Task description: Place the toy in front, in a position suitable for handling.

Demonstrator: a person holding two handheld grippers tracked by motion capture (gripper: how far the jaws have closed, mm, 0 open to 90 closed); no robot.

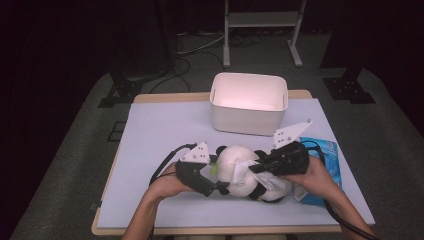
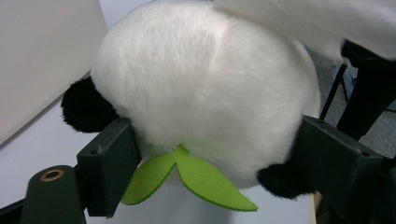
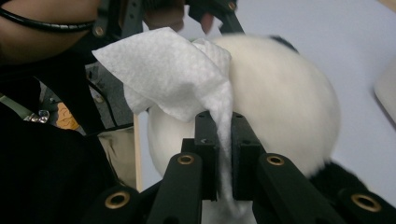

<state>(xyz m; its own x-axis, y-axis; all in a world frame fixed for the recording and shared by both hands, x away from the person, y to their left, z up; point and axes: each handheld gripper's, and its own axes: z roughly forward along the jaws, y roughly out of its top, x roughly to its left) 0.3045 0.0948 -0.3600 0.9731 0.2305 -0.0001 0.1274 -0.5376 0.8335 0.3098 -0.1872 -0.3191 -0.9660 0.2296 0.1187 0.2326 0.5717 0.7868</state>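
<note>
A white-and-black panda plush [image 1: 235, 159] lies near the front middle of the table. My left gripper [image 1: 218, 186] is shut on its head from the left. In the left gripper view the two jaws press into the white fur [image 2: 205, 93] on either side, just above a green felt leaf [image 2: 187, 179]. My right gripper [image 1: 254, 167] comes in from the right, shut on a white wipe [image 1: 242, 170]. The right gripper view has the wipe [image 3: 163, 70] pinched between that gripper's jaws [image 3: 223, 135] and draped against the plush [image 3: 280, 102].
A white open bin [image 1: 248, 102] stands at the back middle of the pale table cover [image 1: 165, 130]. A blue packet [image 1: 327, 152] lies at the right, partly under my right hand. Both forearms come in over the front edge.
</note>
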